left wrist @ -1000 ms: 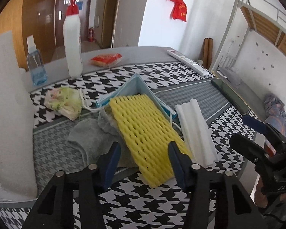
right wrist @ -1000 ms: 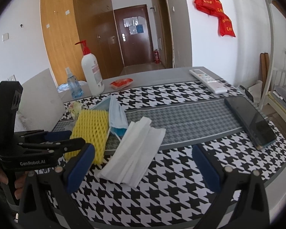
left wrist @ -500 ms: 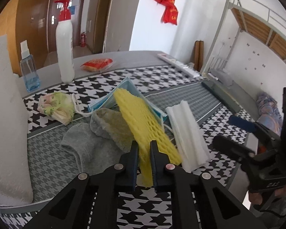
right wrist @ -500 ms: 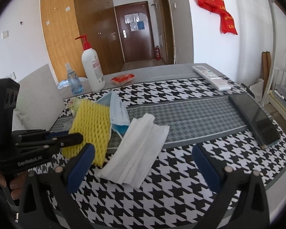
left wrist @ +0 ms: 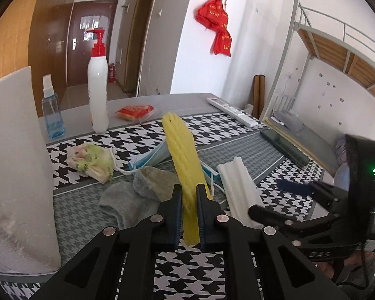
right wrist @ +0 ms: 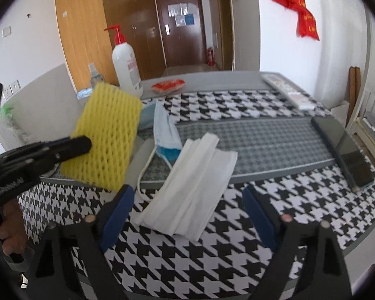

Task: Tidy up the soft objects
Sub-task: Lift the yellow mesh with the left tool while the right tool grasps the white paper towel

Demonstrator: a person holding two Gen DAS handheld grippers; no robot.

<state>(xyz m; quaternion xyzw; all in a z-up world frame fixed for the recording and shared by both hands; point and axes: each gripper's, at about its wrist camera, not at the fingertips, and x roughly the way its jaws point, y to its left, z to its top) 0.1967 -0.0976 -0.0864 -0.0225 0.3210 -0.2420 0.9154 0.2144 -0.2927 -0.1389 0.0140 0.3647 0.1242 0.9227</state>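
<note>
My left gripper [left wrist: 188, 195] is shut on the near end of a yellow foam net [left wrist: 182, 155], which stands lifted and tilted off the table; the net [right wrist: 107, 135] and the left gripper [right wrist: 70, 146] also show at the left of the right wrist view. Below it lie a grey sock [left wrist: 127, 200], a blue face mask [right wrist: 165, 130] and a crumpled floral mask [left wrist: 91, 161]. My right gripper [right wrist: 187, 197] hovers over the near end of a folded white tissue [right wrist: 192, 175]; its jaws are closing, the pads apart from the tissue.
A white pump bottle [left wrist: 97, 85], a small blue spray bottle [left wrist: 51, 110] and a red packet [left wrist: 135, 111] stand at the table's back. A remote [right wrist: 287, 91] and a dark phone [right wrist: 342, 147] lie at the right. A white foam board [left wrist: 17, 162] leans at the left.
The left gripper closed on the yellow foam net and raised it, tilting it on edge off the sock and mask. The right jaws narrowed a little over the white tissue.
</note>
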